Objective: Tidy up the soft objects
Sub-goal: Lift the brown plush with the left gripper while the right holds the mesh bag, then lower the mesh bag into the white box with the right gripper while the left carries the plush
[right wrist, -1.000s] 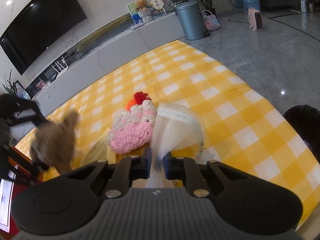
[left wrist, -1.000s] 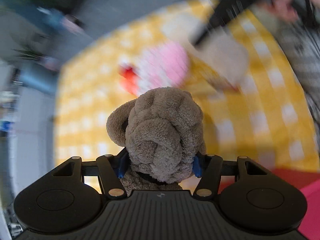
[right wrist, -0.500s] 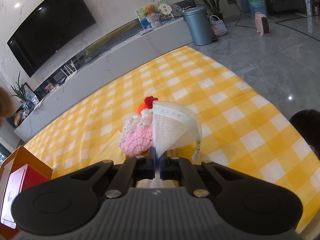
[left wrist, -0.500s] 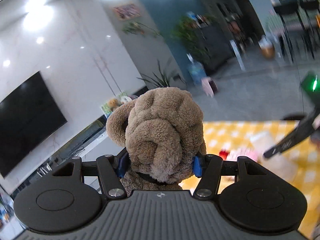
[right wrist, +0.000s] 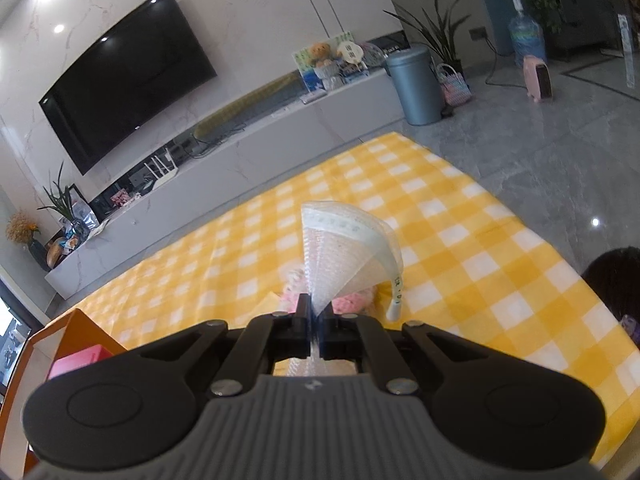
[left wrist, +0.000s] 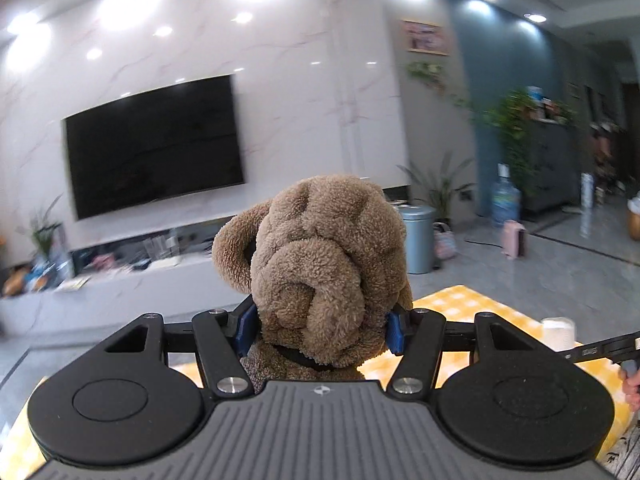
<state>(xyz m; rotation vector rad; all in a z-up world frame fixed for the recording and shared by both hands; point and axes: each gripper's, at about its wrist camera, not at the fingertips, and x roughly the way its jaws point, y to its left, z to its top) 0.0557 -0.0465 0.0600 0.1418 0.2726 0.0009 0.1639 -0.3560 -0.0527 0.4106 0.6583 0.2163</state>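
My left gripper (left wrist: 322,322) is shut on a brown plush dog (left wrist: 320,264) and holds it high, pointing at the room. My right gripper (right wrist: 315,326) is shut on a white mesh pouch (right wrist: 344,252) with a pale band, lifted above the yellow checked cloth (right wrist: 460,240). A pink crocheted toy (right wrist: 352,300) lies on the cloth just behind the pouch, mostly hidden by it. The pouch (left wrist: 558,332) and the other gripper's edge also show at the right of the left wrist view.
An orange box (right wrist: 76,340) with a pink item inside stands at the cloth's left edge. A TV (right wrist: 128,76) hangs above a low white console. A grey bin (right wrist: 416,84) stands on the floor beyond the cloth's far corner.
My left gripper has tilted up from the cloth to face the room, still holding the dog. My right gripper has closed tighter on the pouch and lifted it, hiding most of the pink toy.
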